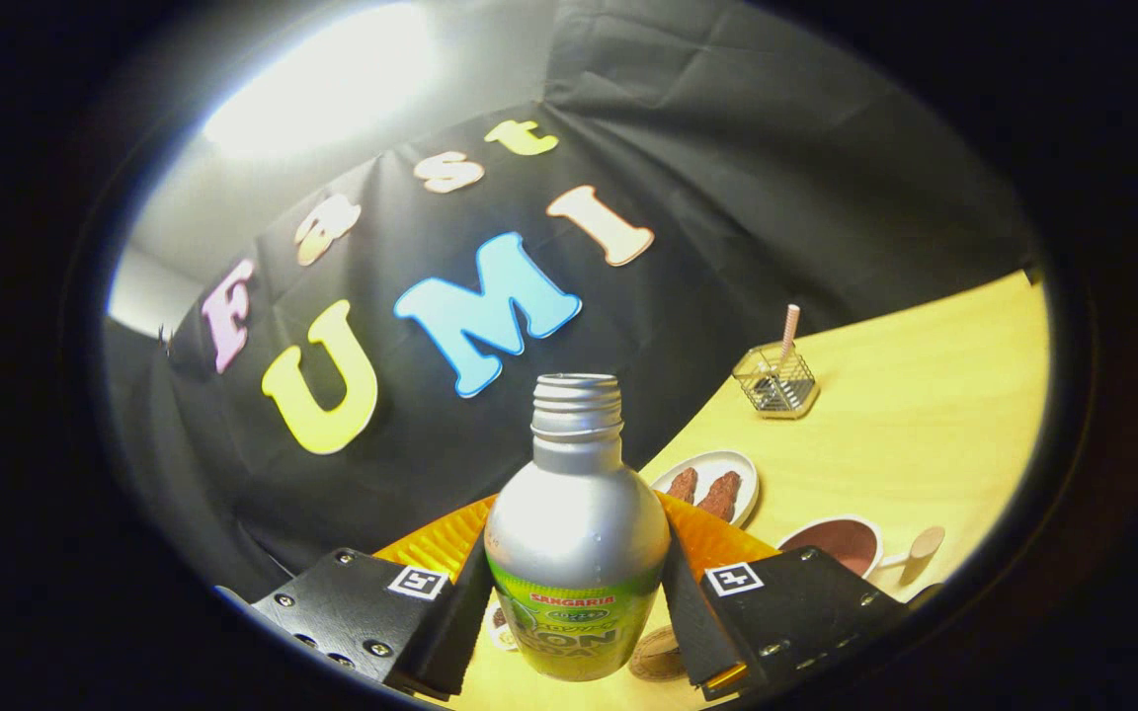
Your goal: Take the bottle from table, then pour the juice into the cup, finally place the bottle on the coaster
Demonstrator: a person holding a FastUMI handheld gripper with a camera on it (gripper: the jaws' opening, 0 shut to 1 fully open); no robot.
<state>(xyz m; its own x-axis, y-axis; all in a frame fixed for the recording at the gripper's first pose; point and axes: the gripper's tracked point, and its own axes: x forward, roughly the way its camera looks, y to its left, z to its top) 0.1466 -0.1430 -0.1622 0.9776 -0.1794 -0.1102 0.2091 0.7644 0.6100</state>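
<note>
Silver uncapped bottle [576, 533] gripped between jaws, small plate [710, 484] beyond

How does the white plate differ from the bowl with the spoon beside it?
The white plate is shallow and holds two brown pieces of food; the bowl is deeper and dark brown inside. The plate lies close behind the bottle, which is held between the gripper fingers; the bowl sits further to the side. Both rest on the wooden table.

Tongs [577, 602] clamp the bottle [574, 533] (cap off) above the table [925, 415].
</note>
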